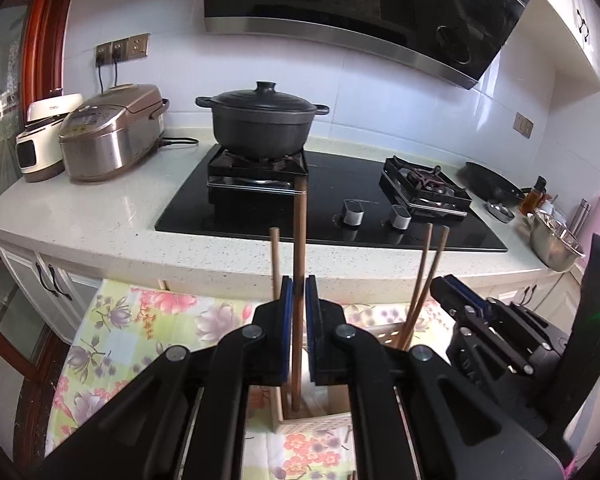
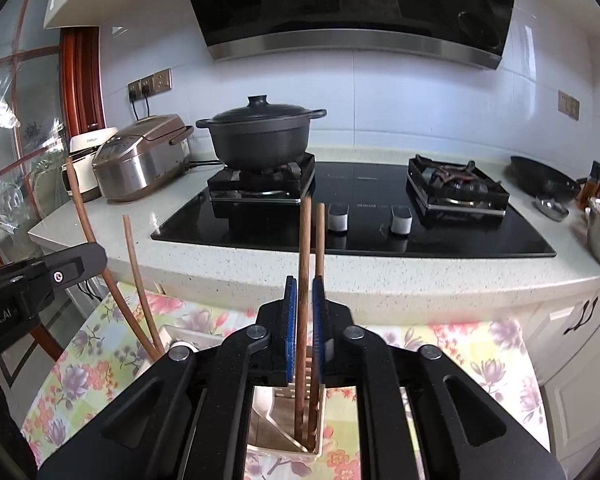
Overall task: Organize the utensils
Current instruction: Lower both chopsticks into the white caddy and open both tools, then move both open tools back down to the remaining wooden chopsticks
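Note:
A cream perforated utensil holder (image 1: 320,426) stands on the floral tablecloth (image 1: 148,320). In the left wrist view my left gripper (image 1: 299,300) is shut on a brown wooden chopstick (image 1: 299,232) that stands upright with its lower end in the holder. Another chopstick (image 1: 274,256) stands just behind it, and two more (image 1: 424,272) lean at the right beside my right gripper (image 1: 446,286). In the right wrist view my right gripper (image 2: 305,304) has its pads slightly apart around an upright chopstick (image 2: 305,240) standing in the holder (image 2: 276,450). A white spoon (image 2: 266,410) lies in there too.
Beyond the table runs a speckled white counter (image 1: 100,216) with a black gas hob (image 1: 332,220), a black lidded pot (image 1: 260,120), a rice cooker (image 1: 112,136) and a steel bowl (image 1: 552,244). A range hood (image 1: 360,8) hangs above. White cabinets (image 2: 572,340) stand below the counter.

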